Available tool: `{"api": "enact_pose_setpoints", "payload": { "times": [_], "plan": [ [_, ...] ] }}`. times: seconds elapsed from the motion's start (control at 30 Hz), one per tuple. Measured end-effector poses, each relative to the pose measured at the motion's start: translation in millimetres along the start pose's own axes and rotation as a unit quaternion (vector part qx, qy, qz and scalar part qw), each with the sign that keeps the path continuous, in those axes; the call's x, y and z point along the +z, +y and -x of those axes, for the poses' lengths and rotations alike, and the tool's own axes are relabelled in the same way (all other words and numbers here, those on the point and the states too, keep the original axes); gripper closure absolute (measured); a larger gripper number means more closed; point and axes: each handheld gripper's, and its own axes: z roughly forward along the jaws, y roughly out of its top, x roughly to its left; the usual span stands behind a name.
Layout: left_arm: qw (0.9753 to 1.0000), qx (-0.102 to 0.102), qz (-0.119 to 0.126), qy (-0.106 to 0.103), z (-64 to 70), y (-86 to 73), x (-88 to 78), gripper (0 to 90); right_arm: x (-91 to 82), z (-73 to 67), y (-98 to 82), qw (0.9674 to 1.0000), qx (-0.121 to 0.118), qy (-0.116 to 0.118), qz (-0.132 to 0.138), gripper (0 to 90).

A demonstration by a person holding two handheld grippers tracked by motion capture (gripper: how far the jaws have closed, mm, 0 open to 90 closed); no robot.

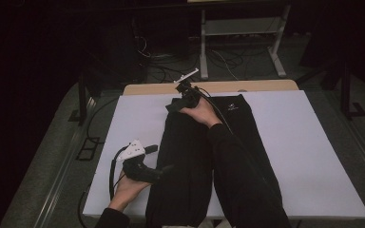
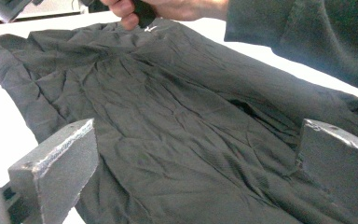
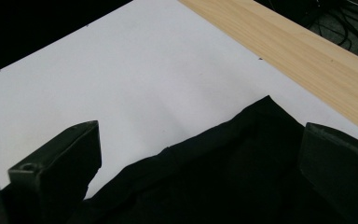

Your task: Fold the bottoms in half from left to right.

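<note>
1. Two hand-held grippers were at work over one garment when I looked in: a pair of black trousers (image 1: 204, 156) spread lengthwise on the white sheet (image 1: 304, 156) covering the bench (image 1: 247, 86), waistband at the far end, legs running back toward the person's edge.

2. My left hand-held gripper (image 1: 164, 169) sat at the near left, just beside the left edge of the trousers. In the left gripper view its jaws stood wide apart, released, with wrinkled dark fabric (image 2: 168, 140) lying between and beyond them. I could not tell whether the jaw tips touched the cloth.

3. My right hand-held gripper (image 1: 173, 107) was at the far end, over the far left corner of the waistband, with the right hand (image 1: 200, 113) resting on the garment there. The dark sleeve (image 1: 242, 175) of that arm lay along the trousers.

4. In the right gripper view the jaws were also spread and grasping nothing. The black edge of the trousers (image 3: 223, 177) ran between them, with white sheet beyond it and the bare wooden strip of the bench (image 3: 303, 60) at the far edge.

5. A small white logo (image 1: 231, 108) showed near the waistband, right of the right hand.

6. Beyond the bench, cables (image 1: 171, 66) lay on the floor by a white frame leg (image 1: 203, 52).
</note>
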Motion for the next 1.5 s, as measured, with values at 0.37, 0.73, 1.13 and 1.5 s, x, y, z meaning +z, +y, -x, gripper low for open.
{"api": "enact_pose_setpoints", "payload": {
  "times": [0.37, 0.73, 1.13, 1.5],
  "plan": [
    [1.0, 0.0, 0.001, -0.001, -0.3, 0.0, 0.2, 0.0, 26.7, -3.2, -8.0, 0.9991, 0.034, -0.025, -0.004, 5.0],
    [1.0, -0.001, 0.002, -0.002, -0.6, 0.0, 0.2, 0.0, 44.1, -5.6, -15.8, 0.9973, 0.049, -0.055, 0.005, 15.6],
    [1.0, 0.0, 0.001, -0.004, -0.6, 0.1, 0.8, 0.0, 55.5, -11.6, -21.3, 0.9944, 0.054, -0.09, 0.012, 36.5],
    [1.0, -0.005, 0.005, -0.003, -2.6, 0.6, 0.4, 0.0, 62.6, -16.8, -22.7, 0.991, 0.065, -0.116, 0.009, 67.5]
  ]
}}
